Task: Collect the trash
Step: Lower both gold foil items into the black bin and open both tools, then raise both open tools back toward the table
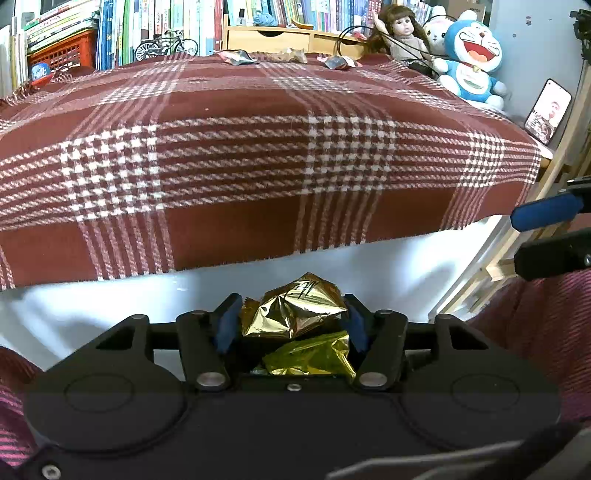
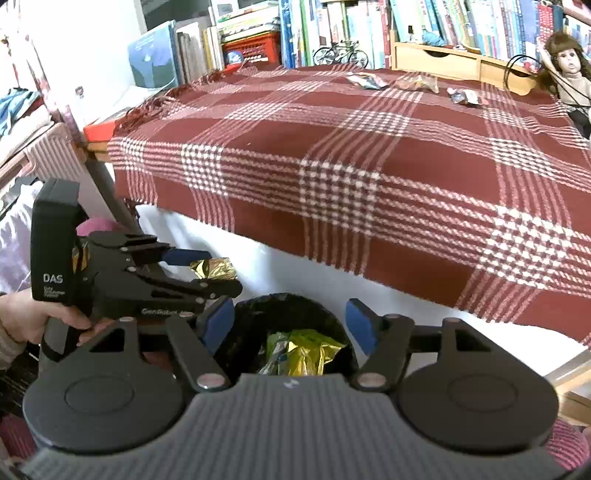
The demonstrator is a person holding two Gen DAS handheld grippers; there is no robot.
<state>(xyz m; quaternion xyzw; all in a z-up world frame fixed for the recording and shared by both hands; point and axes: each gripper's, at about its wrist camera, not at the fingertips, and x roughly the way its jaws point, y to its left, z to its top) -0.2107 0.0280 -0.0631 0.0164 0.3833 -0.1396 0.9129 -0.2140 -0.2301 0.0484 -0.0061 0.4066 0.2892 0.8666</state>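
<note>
My left gripper (image 1: pixel 291 325) is shut on a crumpled gold foil wrapper (image 1: pixel 299 306), held below the table's front edge; it also shows in the right wrist view (image 2: pixel 212 267) at the left gripper (image 2: pixel 207 271). My right gripper (image 2: pixel 291 319) is open and empty, right above a black-lined bin (image 2: pixel 258 310) that holds a yellow-green foil wrapper (image 2: pixel 306 350). That wrapper also shows under the left gripper (image 1: pixel 314 356). Three crumpled wrappers lie at the table's far edge (image 1: pixel 236 56), (image 1: pixel 291 55), (image 1: pixel 340 62), also in the right wrist view (image 2: pixel 365 79), (image 2: pixel 417 82), (image 2: pixel 463 95).
A red plaid cloth (image 1: pixel 236 155) covers the table. Behind it stand books, a wooden drawer box (image 1: pixel 280 37), a model bicycle (image 1: pixel 166 44), a doll (image 1: pixel 400 31) and a blue plush toy (image 1: pixel 471 59). A phone (image 1: pixel 548 110) stands at the right.
</note>
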